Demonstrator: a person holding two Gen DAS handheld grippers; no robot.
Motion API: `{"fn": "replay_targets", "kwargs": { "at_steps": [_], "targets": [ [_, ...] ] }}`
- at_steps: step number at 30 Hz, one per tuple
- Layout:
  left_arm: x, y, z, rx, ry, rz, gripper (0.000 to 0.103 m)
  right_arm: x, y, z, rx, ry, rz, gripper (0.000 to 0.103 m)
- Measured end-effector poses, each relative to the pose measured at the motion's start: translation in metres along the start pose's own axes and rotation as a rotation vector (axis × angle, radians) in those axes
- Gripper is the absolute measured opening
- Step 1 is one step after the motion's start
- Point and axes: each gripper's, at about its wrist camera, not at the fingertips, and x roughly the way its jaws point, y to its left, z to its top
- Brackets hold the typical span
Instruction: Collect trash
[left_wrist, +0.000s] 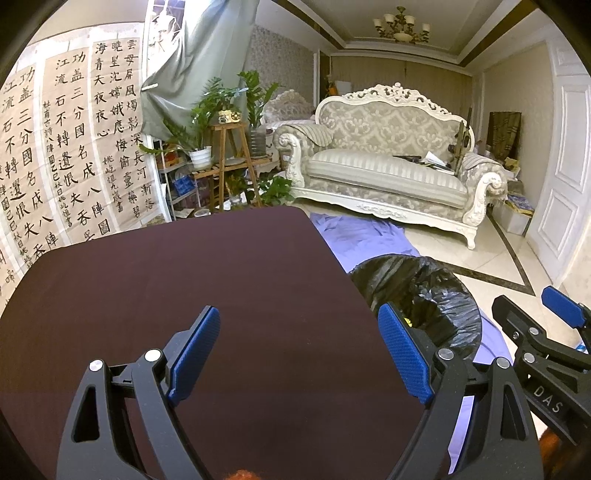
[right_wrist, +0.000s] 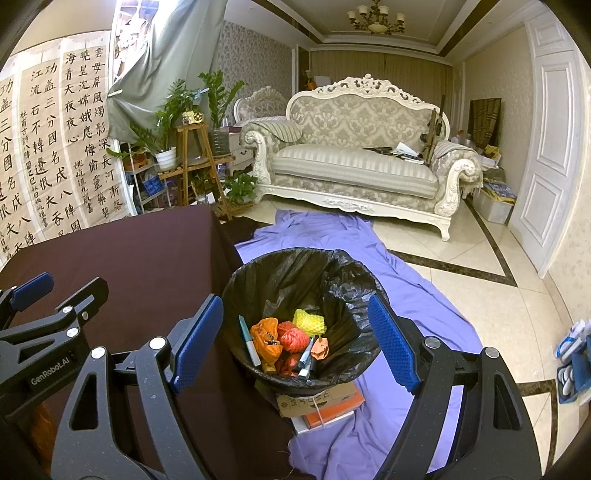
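Crumpled orange, red and yellow trash (right_wrist: 291, 338) and marker pens lie in the black-lined bin (right_wrist: 332, 273) on a purple sheet (right_wrist: 417, 295) beside the dark-clothed table (left_wrist: 203, 266), under the spread, empty right gripper (right_wrist: 295, 339); the left gripper (left_wrist: 299, 350) gapes over the table.

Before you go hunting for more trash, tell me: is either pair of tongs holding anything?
No: the left tongs and the right tongs both stand wide open with nothing between their blue pads.

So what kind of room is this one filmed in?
Most likely a home living room: an ornate sofa against the far wall, a chandelier overhead, and potted plants on a wooden stand beside hanging calligraphy sheets.
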Motion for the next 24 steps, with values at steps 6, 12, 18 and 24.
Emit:
{"fn": "replay_targets", "kwargs": {
  "at_steps": [6, 12, 18, 24],
  "targets": [
    [0.005, 0.004, 0.000, -0.027, 0.018, -0.035, 0.085, 0.001, 0.000, 0.000, 0.000, -0.001, 0.000, 0.079],
    [0.003, 0.005, -0.001, -0.032, -0.013, -0.033, 0.085, -0.001, 0.000, 0.001, -0.001, 0.002, 0.003, 0.079],
    [0.004, 0.019, 0.000, -0.036, -0.019, 0.021, 0.085, -0.001, 0.004, 0.000, -0.021, 0.005, 0.021, 0.079],
    [0.013, 0.051, -0.004, -0.085, 0.024, 0.066, 0.085, 0.008, 0.027, 0.002, -0.065, 0.023, 0.071, 0.079]
  ]
}}
